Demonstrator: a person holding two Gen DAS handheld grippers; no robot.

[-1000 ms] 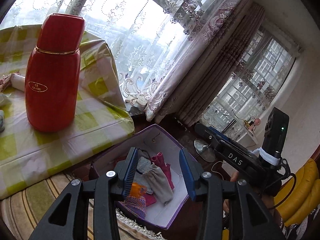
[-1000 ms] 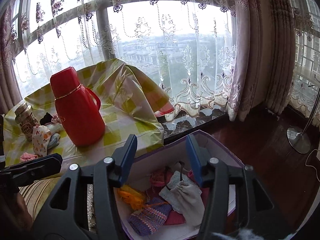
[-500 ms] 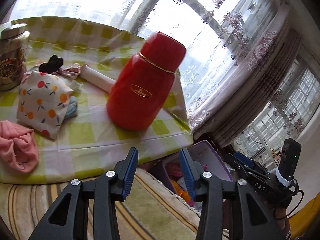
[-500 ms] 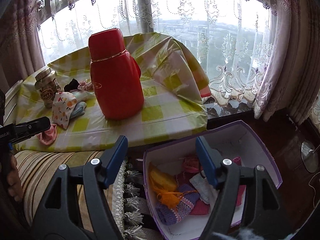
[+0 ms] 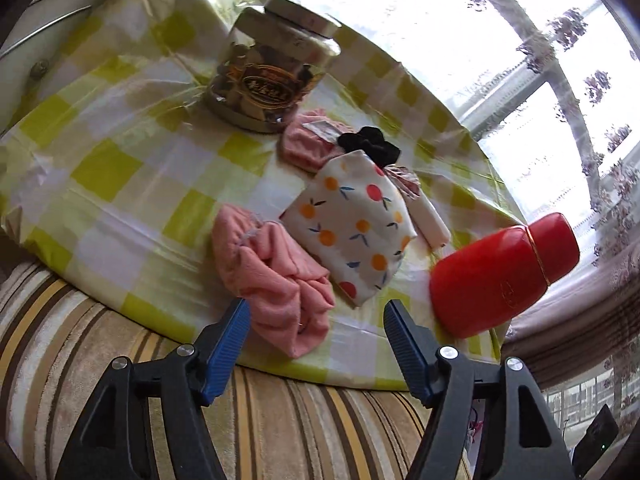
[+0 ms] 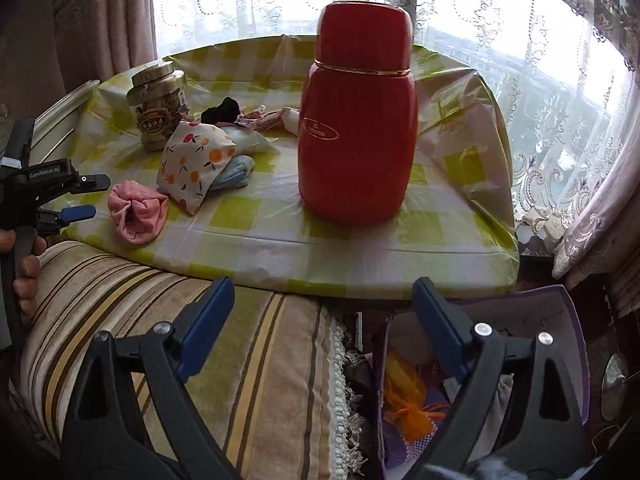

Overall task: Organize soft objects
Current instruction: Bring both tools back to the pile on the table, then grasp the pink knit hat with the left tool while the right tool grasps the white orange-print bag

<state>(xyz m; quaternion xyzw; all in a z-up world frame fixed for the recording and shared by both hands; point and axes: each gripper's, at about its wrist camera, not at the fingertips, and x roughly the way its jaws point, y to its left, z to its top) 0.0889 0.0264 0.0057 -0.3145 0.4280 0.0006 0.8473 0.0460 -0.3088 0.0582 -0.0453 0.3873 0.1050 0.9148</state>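
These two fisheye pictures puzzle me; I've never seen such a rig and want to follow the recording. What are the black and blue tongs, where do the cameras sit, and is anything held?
The tongs are two-finger grippers that a person holds, one per hand, each with a camera looking along its fingers. The left gripper faces a pink cloth bundle, a fruit-print pouch, a lidded jar and a red thermos on the checked tablecloth. The right gripper looks over the same table, with a purple box of soft things below. Both have just been opening; nothing is between their jaws.
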